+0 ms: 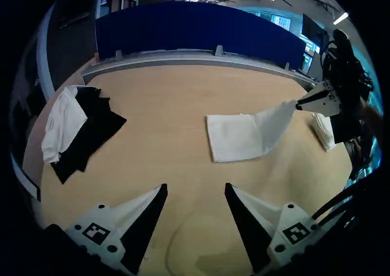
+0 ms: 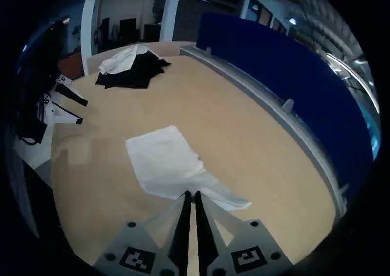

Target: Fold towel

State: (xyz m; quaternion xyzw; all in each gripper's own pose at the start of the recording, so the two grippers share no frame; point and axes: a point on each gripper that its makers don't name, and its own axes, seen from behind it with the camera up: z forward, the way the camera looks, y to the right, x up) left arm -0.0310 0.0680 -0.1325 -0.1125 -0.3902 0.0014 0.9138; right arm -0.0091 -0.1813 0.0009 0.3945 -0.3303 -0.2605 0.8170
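Left gripper (image 1: pixel 195 186) fingers spread wide, hovered low over near table (image 1: pixel 170 110) edge, holding nothing. Right gripper (image 2: pixel 190 194) pinched towel (image 2: pixel 163 164) corner, held raised; rest lay flat mid-table. Square coded markers (image 1: pixel 96 232) on fingers.

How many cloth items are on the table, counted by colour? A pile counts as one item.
White: 3 (the towel pinched by the right gripper, the white cloth lying on the black cloth, the folded pile)
Black: 1 (the black cloth)
Total: 4
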